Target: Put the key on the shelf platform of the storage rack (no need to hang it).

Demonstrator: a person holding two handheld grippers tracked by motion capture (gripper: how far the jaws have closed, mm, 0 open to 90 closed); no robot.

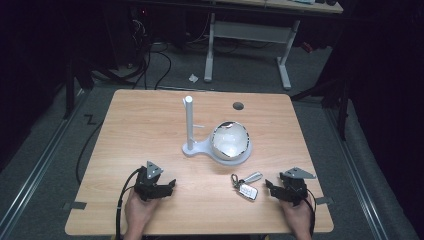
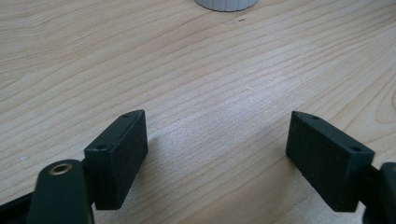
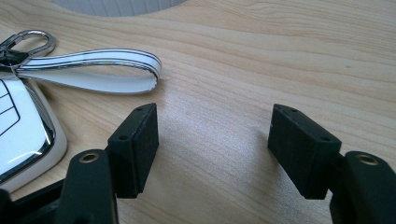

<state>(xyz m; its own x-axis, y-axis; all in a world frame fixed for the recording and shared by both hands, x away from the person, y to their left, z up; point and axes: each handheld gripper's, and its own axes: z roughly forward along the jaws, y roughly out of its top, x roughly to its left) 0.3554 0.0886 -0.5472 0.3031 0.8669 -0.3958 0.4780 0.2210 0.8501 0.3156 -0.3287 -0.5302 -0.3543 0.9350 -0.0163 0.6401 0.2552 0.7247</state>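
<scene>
A white key fob (image 1: 248,191) (image 3: 18,140) with a metal ring and a white strap loop (image 1: 252,176) (image 3: 93,70) lies on the wooden table (image 1: 150,125), near the front right. My right gripper (image 1: 270,189) (image 3: 212,149) rests just right of the fob, open, with bare wood between its jaws. My left gripper (image 1: 171,186) (image 2: 217,158) sits at the front left, open over bare wood. A white stand (image 1: 190,125) with an upright post and a round base holding a shiny bowl (image 1: 230,140) stands mid-table; the base's edge (image 2: 226,4) (image 3: 116,5) shows at the top of both gripper views.
A dark round hole (image 1: 238,105) marks the table's far side. A second desk (image 1: 250,30) stands on the floor behind, with cables around it. Strips of tape (image 1: 75,205) sit at the table's front corners.
</scene>
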